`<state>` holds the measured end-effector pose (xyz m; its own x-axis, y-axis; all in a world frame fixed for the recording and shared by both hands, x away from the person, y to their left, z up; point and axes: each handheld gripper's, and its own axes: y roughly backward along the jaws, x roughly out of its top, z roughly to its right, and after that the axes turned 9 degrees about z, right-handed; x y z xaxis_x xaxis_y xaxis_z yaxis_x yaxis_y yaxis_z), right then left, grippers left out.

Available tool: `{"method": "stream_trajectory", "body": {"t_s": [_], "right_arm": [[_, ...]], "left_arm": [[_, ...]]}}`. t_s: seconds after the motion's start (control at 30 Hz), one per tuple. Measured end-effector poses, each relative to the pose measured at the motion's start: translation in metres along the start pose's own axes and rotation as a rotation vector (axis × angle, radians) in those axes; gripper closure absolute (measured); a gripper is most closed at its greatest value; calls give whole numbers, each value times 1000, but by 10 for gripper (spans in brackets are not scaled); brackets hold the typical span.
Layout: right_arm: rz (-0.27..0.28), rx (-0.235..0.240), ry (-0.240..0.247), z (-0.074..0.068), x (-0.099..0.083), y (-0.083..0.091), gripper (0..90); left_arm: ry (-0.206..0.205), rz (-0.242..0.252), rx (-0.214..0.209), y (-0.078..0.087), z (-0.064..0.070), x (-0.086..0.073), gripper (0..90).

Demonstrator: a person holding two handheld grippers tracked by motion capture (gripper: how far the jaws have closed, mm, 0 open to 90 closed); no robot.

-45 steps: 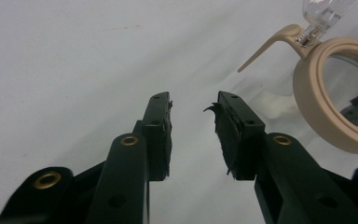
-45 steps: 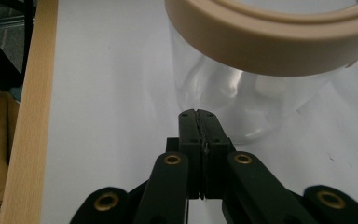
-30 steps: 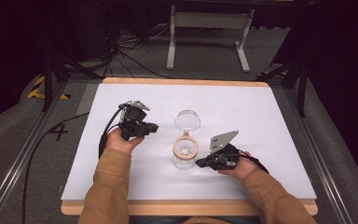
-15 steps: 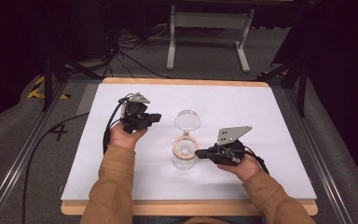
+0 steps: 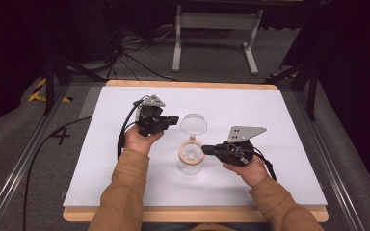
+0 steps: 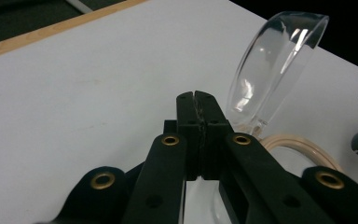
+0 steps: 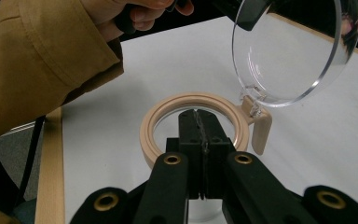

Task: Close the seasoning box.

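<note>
The jar (image 5: 191, 159) stood mid-table (image 5: 270, 110), its clear lid (image 5: 193, 123) swung up, so both grippers, left (image 5: 172, 120) and right (image 5: 206, 150), flanked it with jaws together, holding nothing.

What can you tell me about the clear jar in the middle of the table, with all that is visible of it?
The clear jar stands upright on the white table, between the two grippers. Its body looks like glass or clear plastic. A beige ring circles its open mouth. The round transparent lid is swung up and back, standing nearly upright on a beige hinge at the ring's far side. Something small and pale lies inside; what it is cannot be told. The right gripper, jaws shut, is at the ring; contact cannot be confirmed.
</note>
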<state>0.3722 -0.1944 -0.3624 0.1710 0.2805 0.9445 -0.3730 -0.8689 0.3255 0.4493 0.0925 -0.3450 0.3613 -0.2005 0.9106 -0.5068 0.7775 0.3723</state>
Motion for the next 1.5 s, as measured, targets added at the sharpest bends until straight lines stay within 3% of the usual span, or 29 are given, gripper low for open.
{"method": "stream_trajectory", "body": {"t_s": [0.03,0.1,0.43,0.57,0.93,1.2,1.5], "right_arm": [[-1,-4,4,0,0,-1,893],[-4,-10,0,1,0,-2,893],[-11,-5,-2,4,1,-7,892],[-5,0,-5,3,1,-9,890],[11,8,-24,4,4,-11,891],[15,22,-21,2,6,-13,891],[-1,36,-20,-2,7,-13,889]], "left_arm": [[-12,17,5,-1,-2,0,892],[14,28,1,-4,-5,0,892],[-7,-21,-61,-17,-1,1,892],[-34,-25,-59,-16,2,2,892],[-60,-58,-83,-11,9,2,872],[-50,-59,-101,0,12,4,867],[-98,-93,-124,8,20,8,852]]}}
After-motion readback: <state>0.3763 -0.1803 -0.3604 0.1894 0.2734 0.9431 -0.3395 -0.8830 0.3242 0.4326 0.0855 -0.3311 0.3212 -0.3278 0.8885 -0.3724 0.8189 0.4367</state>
